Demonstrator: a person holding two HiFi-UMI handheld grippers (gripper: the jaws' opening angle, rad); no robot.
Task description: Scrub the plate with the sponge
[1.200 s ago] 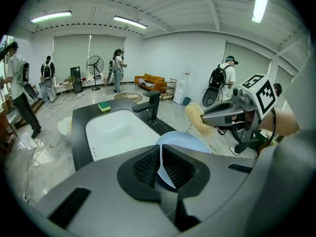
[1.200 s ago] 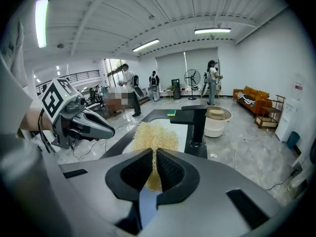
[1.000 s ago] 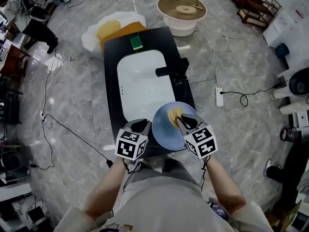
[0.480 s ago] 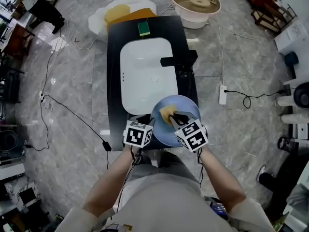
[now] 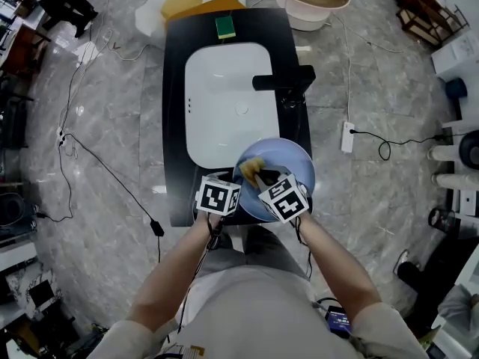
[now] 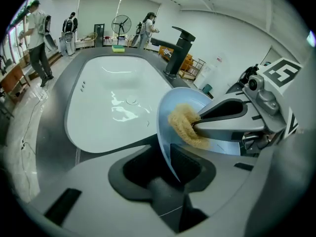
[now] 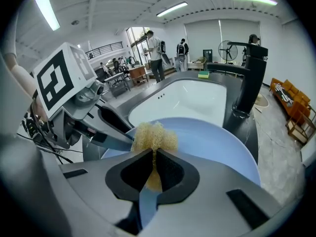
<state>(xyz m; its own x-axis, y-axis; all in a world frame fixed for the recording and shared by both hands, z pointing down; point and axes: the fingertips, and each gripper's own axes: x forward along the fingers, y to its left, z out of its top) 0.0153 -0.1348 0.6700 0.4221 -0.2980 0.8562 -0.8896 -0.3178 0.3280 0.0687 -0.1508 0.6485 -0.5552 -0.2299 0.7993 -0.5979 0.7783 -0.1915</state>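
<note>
Head view: the plate [image 5: 288, 159] lies at the sink's [image 5: 224, 103] near right corner, perhaps resting there; left gripper view: the left gripper [image 6: 165, 169], jaws just opened wide, straddles its rim, which should feel stiff and slick, the place to clamp; right gripper view: the right gripper [image 7: 152, 169] pinches the soft sponge [image 7: 154, 137].

- Your left gripper [image 5: 230, 179] points forward and down. Its jaws have just been opening and now stand wide apart, with the rim of the plate [image 5: 296, 155] between them but not clamped.
- Your right gripper [image 5: 256, 173] angles in toward the left one, its jaws pinched on the sponge [image 7: 154, 137].
- The two grippers sit close side by side, tips nearly meeting.
- Your left forearm [image 5: 176, 271] and right forearm [image 5: 329, 264] are bare, stretched forward and converging.
</note>
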